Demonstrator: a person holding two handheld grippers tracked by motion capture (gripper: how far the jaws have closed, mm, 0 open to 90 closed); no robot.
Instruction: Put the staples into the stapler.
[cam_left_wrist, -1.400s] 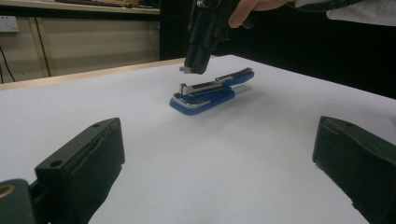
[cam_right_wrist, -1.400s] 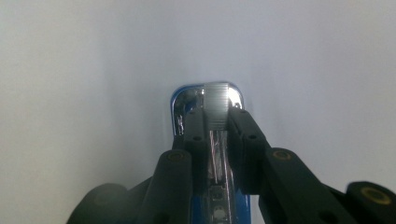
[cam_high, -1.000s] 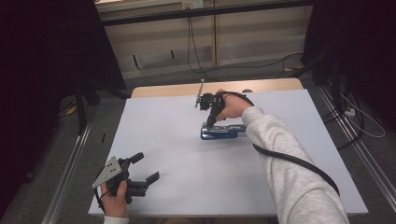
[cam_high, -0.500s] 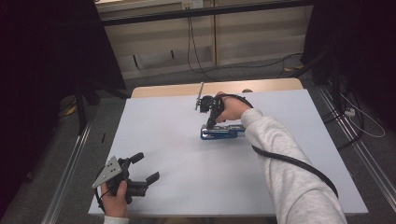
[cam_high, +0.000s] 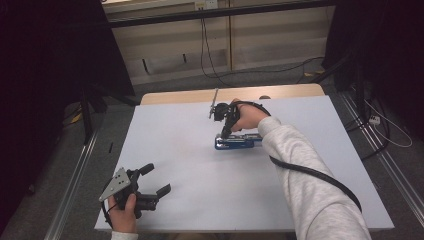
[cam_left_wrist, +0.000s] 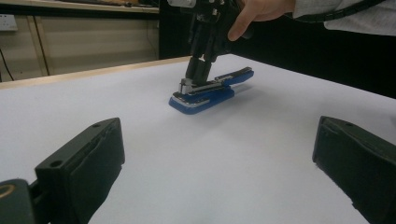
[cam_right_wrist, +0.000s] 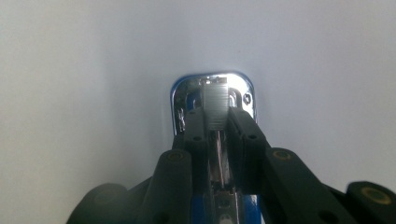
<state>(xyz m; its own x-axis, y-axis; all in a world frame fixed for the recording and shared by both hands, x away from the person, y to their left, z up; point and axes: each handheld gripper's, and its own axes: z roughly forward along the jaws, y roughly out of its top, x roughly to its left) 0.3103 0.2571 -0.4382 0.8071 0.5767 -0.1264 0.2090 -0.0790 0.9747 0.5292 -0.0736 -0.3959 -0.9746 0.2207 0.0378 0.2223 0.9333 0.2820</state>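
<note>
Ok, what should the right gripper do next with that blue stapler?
Probably lift straight up a little: the right gripper already has its fingers closed on the front end of the blue stapler, which lies flat on the white table.

From my seat this looks like a lab recording bay: my worktop (cam_high: 180, 150) carries a plain white sheet, flanked by black curtains (cam_high: 45, 75) and metal floor rails (cam_high: 75, 170). Loose cables (cam_high: 385, 125) trail across grey flooring, with a wall socket (cam_left_wrist: 8, 22) behind.
</note>
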